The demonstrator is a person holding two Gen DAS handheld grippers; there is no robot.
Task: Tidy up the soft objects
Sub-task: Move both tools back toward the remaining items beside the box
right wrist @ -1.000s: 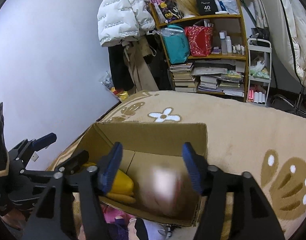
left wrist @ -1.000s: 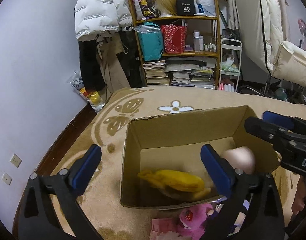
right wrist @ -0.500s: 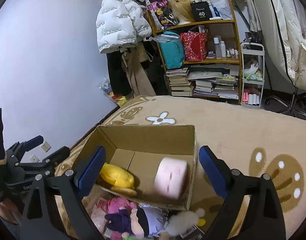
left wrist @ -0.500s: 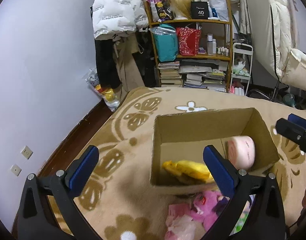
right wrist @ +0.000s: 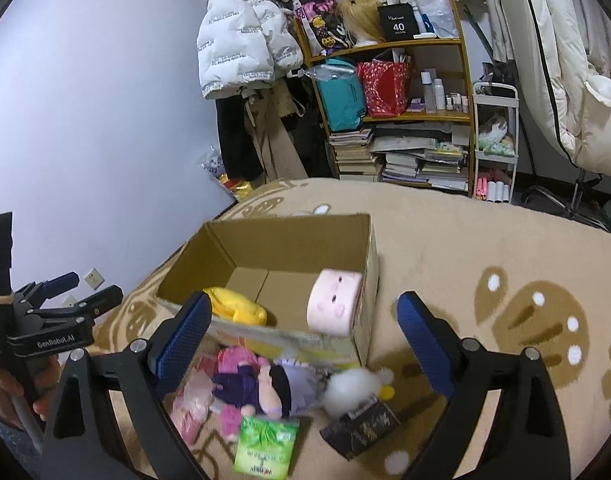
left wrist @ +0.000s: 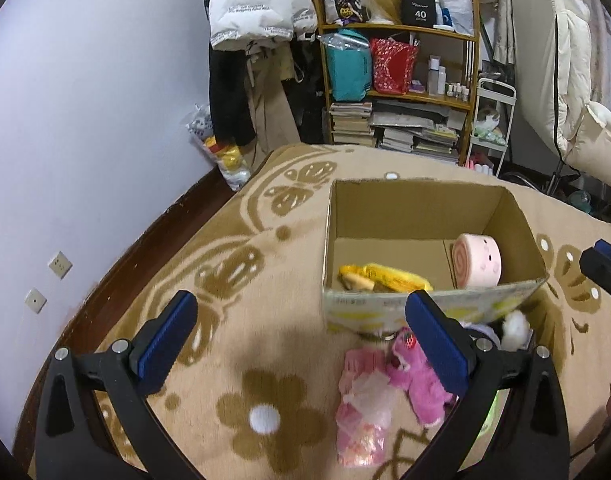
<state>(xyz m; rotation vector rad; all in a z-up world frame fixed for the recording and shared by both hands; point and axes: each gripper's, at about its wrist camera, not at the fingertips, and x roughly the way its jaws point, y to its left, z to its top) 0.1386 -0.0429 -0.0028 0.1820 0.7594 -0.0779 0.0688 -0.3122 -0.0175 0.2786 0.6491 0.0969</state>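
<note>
An open cardboard box stands on the beige rug. Inside lie a yellow plush and a pink roll-shaped plush with a face. In front of the box lie a magenta plush, a doll in purple, a pink packet, a white fluffy toy, a green packet and a dark packet. My left gripper is open and empty above the rug. My right gripper is open and empty above the pile.
A shelf with bags, books and bottles stands at the back, with hanging jackets to its left and a small white cart to its right. The lilac wall and dark floor strip bound the rug on the left.
Both grippers have pulled back and up from the box. The pink roll plush, blurred in mid-drop a second ago, now rests in the box's right end. The pile in front has come into view.
</note>
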